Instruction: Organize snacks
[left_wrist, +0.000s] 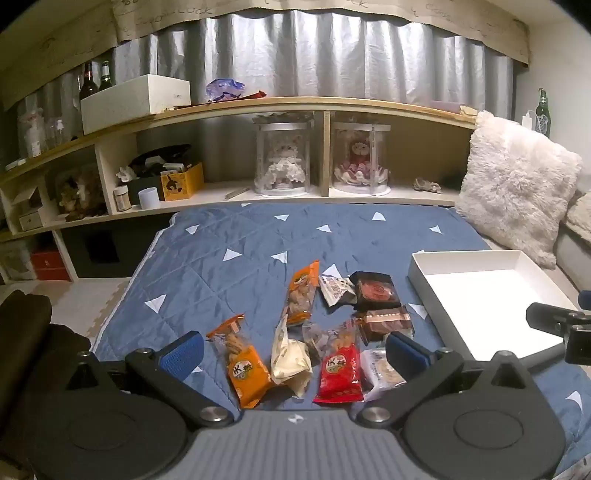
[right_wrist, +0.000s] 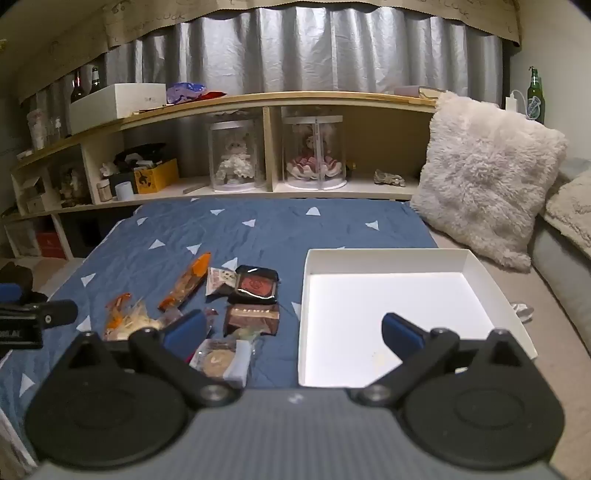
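Several snack packets lie in a loose pile on the blue quilt (left_wrist: 221, 266). Nearest my left gripper (left_wrist: 293, 349) are an orange packet (left_wrist: 247, 373), a cream one (left_wrist: 290, 363) and a red one (left_wrist: 340, 373). Its fingers stand wide open above them, holding nothing. Farther back lie a long orange packet (left_wrist: 301, 295), a black packet (left_wrist: 375, 290) and a brown one (left_wrist: 386, 321). An empty white box (right_wrist: 384, 260) sits to the right of the pile. My right gripper (right_wrist: 295, 328) hangs open and empty over the box's left edge, with a round-cookie packet (right_wrist: 221, 360) by its left finger.
A low wooden shelf (left_wrist: 295, 103) with two doll cases, boxes and bottles runs along the far side of the bed. A fluffy white pillow (right_wrist: 484, 177) leans at the back right, just behind the box. A dark bundle (left_wrist: 26, 325) lies at the left.
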